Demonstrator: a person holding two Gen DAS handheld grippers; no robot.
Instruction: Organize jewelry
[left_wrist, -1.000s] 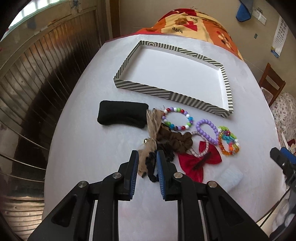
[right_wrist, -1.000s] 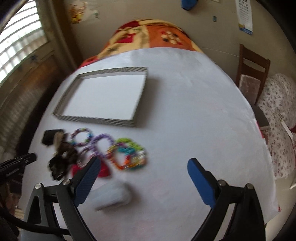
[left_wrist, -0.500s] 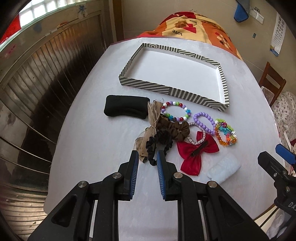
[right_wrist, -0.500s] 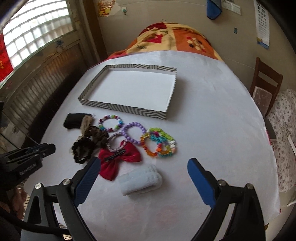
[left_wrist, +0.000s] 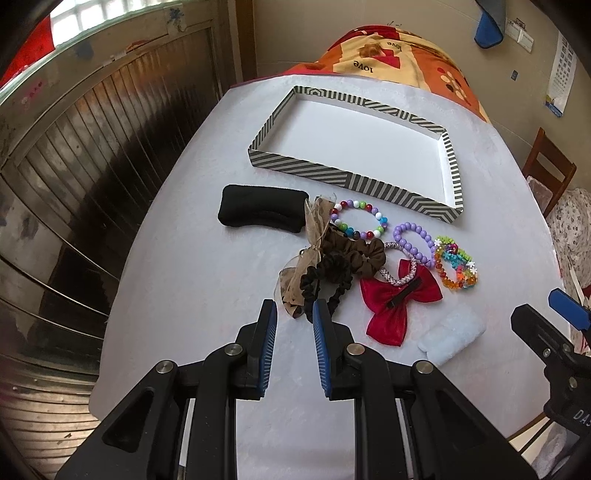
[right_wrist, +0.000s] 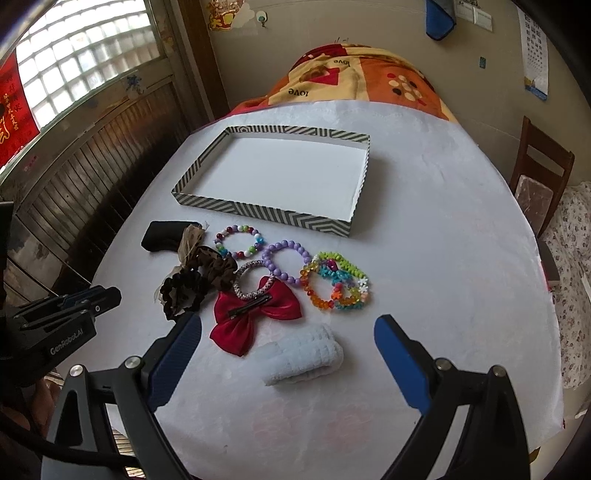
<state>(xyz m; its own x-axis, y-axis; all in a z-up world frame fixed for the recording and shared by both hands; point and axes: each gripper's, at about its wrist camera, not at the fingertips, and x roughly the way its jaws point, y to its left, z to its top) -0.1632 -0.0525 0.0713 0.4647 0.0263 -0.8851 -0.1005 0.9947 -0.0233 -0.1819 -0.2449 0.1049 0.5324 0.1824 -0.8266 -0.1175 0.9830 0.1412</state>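
A shallow striped tray with a bare white floor lies on the white table. In front of it lie a black pad, a tan bow, brown and black scrunchies, a multicolour bead bracelet, a purple bead bracelet, bright flower bracelets, a red bow clip and a white roll. My left gripper is narrowly open and empty, just short of the black scrunchie. My right gripper is wide open above the white roll.
The table drops off at its left edge toward a dark slatted wall. A wooden chair stands at the right. An orange patterned blanket lies beyond the table's far end. The left gripper's body shows at the left of the right wrist view.
Both grippers have pulled back from the pile, so the items sit farther away. The left jaws have opened slightly. No item has moved.
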